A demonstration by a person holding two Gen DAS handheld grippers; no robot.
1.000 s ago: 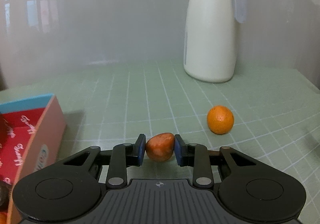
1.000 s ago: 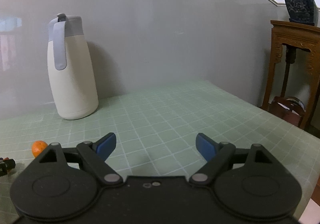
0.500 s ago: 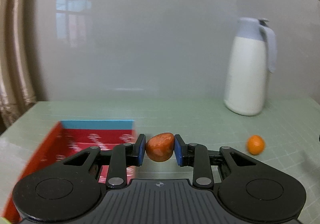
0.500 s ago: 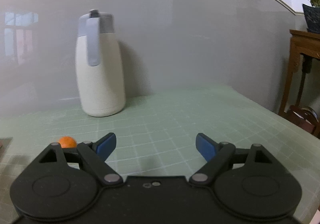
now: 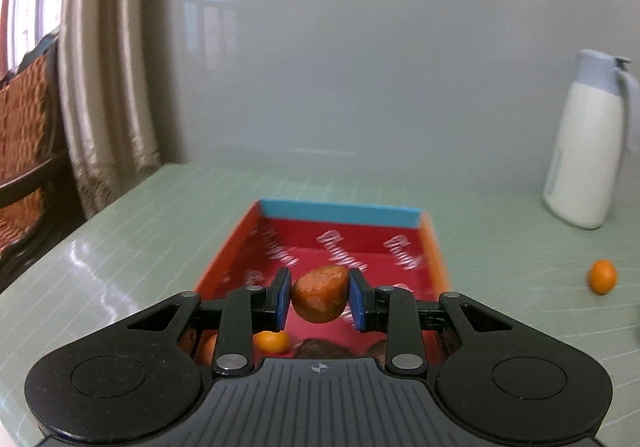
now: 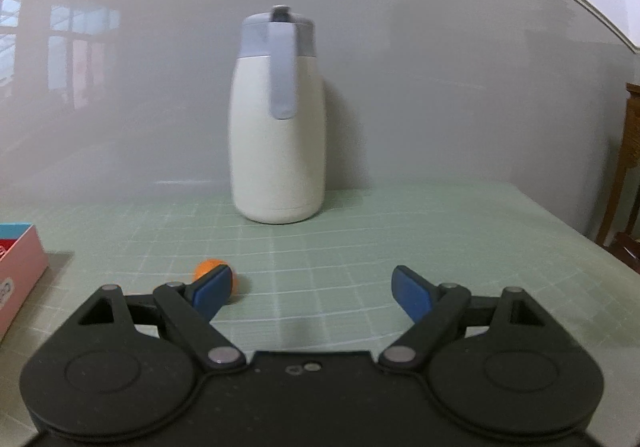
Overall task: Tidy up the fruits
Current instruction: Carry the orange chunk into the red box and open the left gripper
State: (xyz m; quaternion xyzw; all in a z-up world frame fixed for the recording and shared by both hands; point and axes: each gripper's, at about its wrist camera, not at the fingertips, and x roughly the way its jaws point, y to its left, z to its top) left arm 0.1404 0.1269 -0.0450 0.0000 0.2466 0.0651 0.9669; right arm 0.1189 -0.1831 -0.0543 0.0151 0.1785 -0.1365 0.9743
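Left wrist view. Left gripper (image 5: 320, 301): blue pads clamped on a reddish-brown fruit (image 5: 320, 299), oval, skin mottled and matt, held above the open red box (image 5: 400, 243). Box: shallow cardboard tray, glossy red lining with white script, blue far wall, orange side walls. Contents, partly hidden behind the gripper body: one small orange fruit (image 5: 272, 341), smooth, and darker rounded shapes at the near end, kind not clear. One loose orange (image 5: 602, 276) lies on the table (image 5: 160, 231), well apart from the box to its right. Table: pale green cover with a light grid, slight sheen. White jug (image 5: 584, 151), tapered, grey lid and handle, stands near the wall.

Right wrist view. Right gripper (image 6: 310, 289): jaws spread wide, nothing between them. The loose orange (image 6: 208, 267) sits just beyond the left pad, partly covered by it. Box corner (image 6: 20, 267) at left edge.

Progress, judged: several fruits boxed; held fruit awaits release; the orange remains.
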